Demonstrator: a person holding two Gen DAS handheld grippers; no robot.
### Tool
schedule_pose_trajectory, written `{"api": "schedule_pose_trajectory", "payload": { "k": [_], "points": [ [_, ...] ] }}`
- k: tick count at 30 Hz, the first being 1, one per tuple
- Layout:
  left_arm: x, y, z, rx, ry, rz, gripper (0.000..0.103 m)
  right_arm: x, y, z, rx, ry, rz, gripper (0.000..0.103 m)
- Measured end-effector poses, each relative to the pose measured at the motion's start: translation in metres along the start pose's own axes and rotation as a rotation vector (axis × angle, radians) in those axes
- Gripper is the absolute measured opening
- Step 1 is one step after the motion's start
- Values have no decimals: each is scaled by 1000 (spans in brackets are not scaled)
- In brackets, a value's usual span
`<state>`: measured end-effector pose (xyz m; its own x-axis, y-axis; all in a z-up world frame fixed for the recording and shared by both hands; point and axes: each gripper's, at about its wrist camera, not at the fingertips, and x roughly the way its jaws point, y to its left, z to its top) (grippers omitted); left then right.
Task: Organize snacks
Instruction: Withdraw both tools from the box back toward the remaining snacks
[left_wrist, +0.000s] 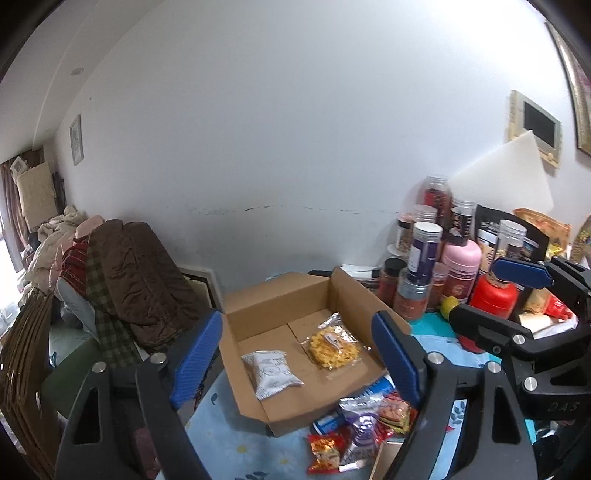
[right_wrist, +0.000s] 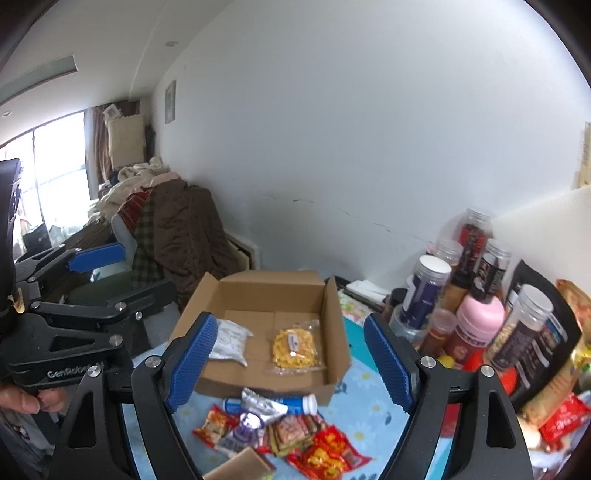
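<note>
An open cardboard box (left_wrist: 258, 310) (right_wrist: 273, 291) sits on the blue flowered table. Inside it lie a white packet (left_wrist: 271, 373) (right_wrist: 231, 341) and a clear bag of yellow snacks (left_wrist: 332, 349) (right_wrist: 295, 347). A pile of loose snack packets (left_wrist: 354, 432) (right_wrist: 291, 432) lies in front of the box, with a blue tube (right_wrist: 288, 403) among them. My left gripper (left_wrist: 297, 358) is open and empty above the box's near side. My right gripper (right_wrist: 286, 363) is open and empty above the box's front edge. The right gripper also shows in the left wrist view (left_wrist: 491, 291), and the left gripper in the right wrist view (right_wrist: 122, 273).
Jars and bottles (left_wrist: 428, 258) (right_wrist: 476, 306) crowd the table's right side, with a pink bottle (left_wrist: 461, 266) and dark bags. A chair draped with brown clothing (left_wrist: 136, 280) (right_wrist: 184, 236) stands left of the table. A white wall is behind.
</note>
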<state>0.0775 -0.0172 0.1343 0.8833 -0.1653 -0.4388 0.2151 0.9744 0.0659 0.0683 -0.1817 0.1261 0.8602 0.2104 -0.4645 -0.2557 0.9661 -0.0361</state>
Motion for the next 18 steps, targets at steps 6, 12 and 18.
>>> {"api": "schedule_pose_trajectory", "payload": {
  "k": [6, 12, 18],
  "points": [
    [-18, -14, -18, 12, 16, -48, 84, -21, 1, -21, 25, 5, -4, 83],
    [-31, -25, -36, 18, 29, -98, 84, -39, 2, -45, 43, 7, -16, 83],
    [-41, -34, -55, 32, 35, -128, 84, -53, 5, -66, 57, 15, -33, 83]
  ]
}}
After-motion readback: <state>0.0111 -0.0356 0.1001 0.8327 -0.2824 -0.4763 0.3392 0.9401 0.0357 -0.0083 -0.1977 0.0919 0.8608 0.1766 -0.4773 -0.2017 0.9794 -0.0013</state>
